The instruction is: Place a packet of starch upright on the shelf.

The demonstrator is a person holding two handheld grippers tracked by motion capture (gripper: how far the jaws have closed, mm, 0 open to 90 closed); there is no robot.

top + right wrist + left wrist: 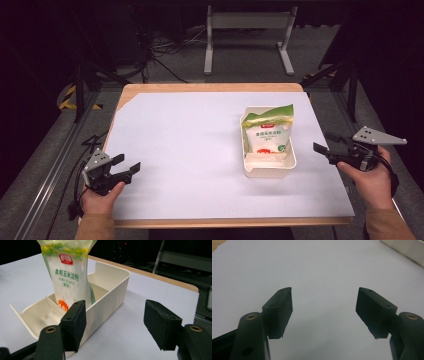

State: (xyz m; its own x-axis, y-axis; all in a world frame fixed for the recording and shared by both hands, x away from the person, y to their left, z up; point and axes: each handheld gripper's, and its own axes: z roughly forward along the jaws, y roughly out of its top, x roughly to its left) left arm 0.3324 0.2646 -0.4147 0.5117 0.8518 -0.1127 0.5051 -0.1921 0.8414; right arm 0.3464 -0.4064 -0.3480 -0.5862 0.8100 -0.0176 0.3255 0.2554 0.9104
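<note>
A white and green bag of corn starch [268, 131] [68, 272] stands upright in a cream plastic bin [270, 171] [110, 287] right of the table's middle. My right gripper [325, 142] [115, 325] is open just to the right of the bin, jaws pointing at its side wall, nothing between them. Near the table's front left corner, my left gripper [126, 163] [324, 312] is open over the bare white sheet, far from the bin. A corner of the bin [407, 248] shows at the top right of the left gripper view.
A white sheet [190, 150] covers most of the wooden table [210, 88], whose edge shows at the back and front. Behind the table stand a grey metal frame [247, 35] and cables on the floor. Dark tripod legs [85, 85] flank the table.
</note>
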